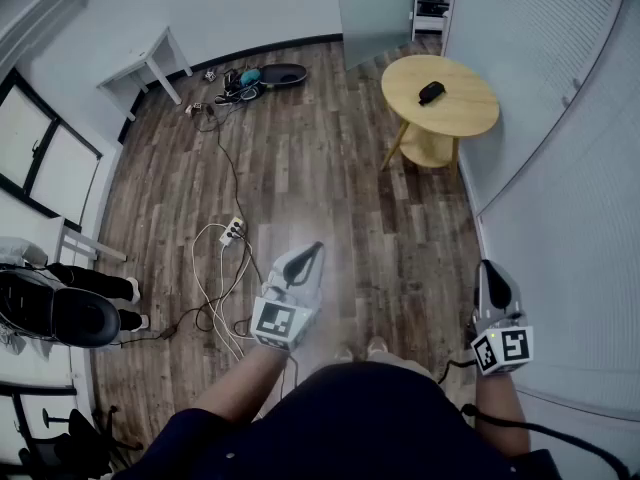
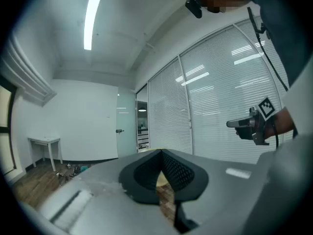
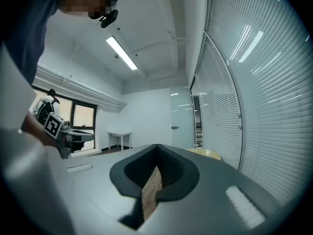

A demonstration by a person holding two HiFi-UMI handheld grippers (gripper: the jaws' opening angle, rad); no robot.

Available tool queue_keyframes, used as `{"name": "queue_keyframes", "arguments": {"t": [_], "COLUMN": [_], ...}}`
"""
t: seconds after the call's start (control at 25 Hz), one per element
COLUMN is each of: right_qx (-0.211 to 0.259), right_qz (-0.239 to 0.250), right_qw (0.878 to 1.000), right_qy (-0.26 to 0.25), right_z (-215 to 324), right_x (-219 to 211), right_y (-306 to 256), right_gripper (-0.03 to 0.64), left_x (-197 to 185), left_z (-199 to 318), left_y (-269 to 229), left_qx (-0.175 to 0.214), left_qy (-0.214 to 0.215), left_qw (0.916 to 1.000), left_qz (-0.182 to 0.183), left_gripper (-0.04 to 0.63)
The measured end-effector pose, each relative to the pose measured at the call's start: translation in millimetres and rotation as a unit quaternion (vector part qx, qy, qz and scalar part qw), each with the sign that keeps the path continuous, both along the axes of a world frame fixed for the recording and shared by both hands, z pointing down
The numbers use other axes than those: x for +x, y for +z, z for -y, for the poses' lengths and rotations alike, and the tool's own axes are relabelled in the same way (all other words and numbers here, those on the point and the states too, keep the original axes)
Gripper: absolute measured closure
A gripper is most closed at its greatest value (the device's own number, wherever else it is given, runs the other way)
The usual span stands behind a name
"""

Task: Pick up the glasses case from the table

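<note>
Two grippers nearest, left gripper and right gripper, each with jaws clenched together on nothing, above the wood floor. Farther off, glasses case lying untouched near the middle of the round table, away from every edge; pickup judged not yet begun, with approach, grasp and lift all left. No legible brand or writing anywhere, only square black-and-white markers on the grippers.

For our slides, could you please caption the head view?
Shut, empty grey left gripper and right gripper over wood flooring; black glasses case lies on round yellow wooden table.
</note>
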State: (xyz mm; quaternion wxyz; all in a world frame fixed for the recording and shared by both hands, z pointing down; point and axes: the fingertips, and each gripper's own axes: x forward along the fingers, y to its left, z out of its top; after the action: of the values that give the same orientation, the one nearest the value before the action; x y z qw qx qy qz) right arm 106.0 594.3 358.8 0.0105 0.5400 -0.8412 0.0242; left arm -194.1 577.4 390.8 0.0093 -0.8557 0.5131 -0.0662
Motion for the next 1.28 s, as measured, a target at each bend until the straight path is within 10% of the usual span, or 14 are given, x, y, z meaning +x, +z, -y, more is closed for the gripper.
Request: {"name": "queue_keyframes", "arguments": {"t": [0.8,1.28], "right_qx": [-0.029,-0.041], "right_qz": [-0.010,0.006], "right_qw": [0.999,0.993], "right_qy": [0.016,0.112], "right_z": [57.0,160.5], "right_x": [54.0,87.6], "right_y": [21.7,41.7], "right_gripper": [0.609,0.609], "left_x": [67.6,74.3], "left_z": [47.8,172.2], "left_y": [-3.2,9.4], "left_qx": [0.015,0.012], "left_qy": [-0.004,0.024], "left_qw": [0.9999,0.9996], "left_qz": [0.003,-0.012], "left_gripper": [0.592,0.592]}}
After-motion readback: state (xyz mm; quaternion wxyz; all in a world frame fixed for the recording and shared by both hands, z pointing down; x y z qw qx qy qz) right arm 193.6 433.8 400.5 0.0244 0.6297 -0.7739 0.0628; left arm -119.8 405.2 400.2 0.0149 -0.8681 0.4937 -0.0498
